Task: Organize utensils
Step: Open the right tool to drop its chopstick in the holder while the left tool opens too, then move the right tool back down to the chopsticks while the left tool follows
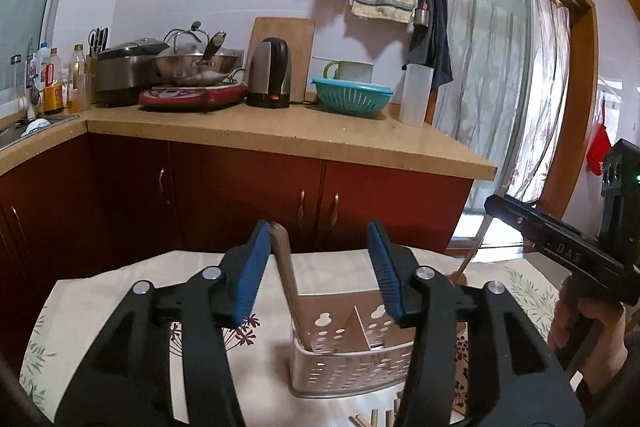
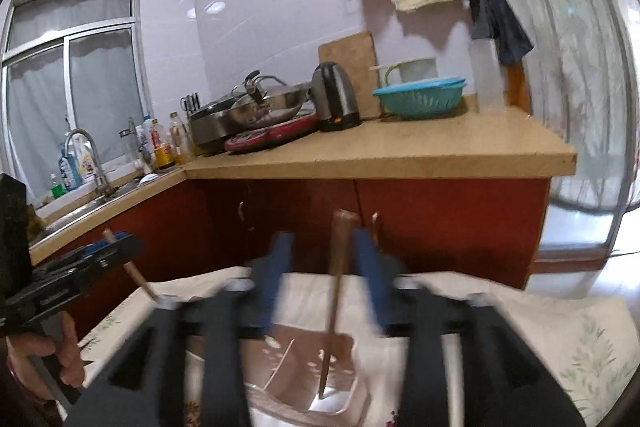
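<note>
Left gripper [image 1: 320, 267] and right gripper [image 2: 326, 283] poised above the white perforated basket [image 1: 352, 359], jaws parted, clenching nothing. A wooden handle [image 1: 286, 267] leans out of the basket beside the left gripper's pad; another utensil [image 2: 334, 291] stands between the right gripper's fingers, its tip in the basket.

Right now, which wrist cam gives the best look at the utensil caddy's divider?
Left wrist. The white perforated caddy is sharp there, its divider clear between the open left gripper jaws. In the right wrist view the caddy is motion-blurred and partly hidden by the right gripper; the divider shows only as a faint line.
</note>
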Action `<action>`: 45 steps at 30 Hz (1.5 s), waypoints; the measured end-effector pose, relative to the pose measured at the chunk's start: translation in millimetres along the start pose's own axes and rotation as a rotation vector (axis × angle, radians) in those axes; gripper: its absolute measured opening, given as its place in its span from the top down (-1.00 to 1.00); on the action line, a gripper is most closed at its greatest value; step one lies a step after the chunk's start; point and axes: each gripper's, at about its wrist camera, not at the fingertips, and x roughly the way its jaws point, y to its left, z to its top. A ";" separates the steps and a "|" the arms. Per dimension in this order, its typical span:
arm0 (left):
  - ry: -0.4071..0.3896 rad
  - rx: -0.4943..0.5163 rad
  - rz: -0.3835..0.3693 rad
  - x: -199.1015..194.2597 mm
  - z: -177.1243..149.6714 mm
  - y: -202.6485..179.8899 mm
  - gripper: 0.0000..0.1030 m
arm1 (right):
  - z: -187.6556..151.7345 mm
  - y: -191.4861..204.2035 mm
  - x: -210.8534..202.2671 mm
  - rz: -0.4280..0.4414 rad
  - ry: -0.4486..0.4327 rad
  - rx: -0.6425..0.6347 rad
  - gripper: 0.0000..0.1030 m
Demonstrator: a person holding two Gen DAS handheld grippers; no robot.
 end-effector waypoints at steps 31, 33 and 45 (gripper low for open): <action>-0.020 0.076 0.143 -140.8 -121.5 -19.9 -0.53 | -139.3 44.2 -156.8 -0.045 -0.004 -0.072 0.02; -0.003 0.081 0.151 -146.9 -138.3 -20.9 -0.53 | -163.4 48.9 -161.4 -0.031 0.019 -0.093 0.15; 0.115 0.061 0.167 -154.6 -211.2 -22.6 -0.37 | -251.8 57.7 -146.9 0.058 0.214 -0.124 0.54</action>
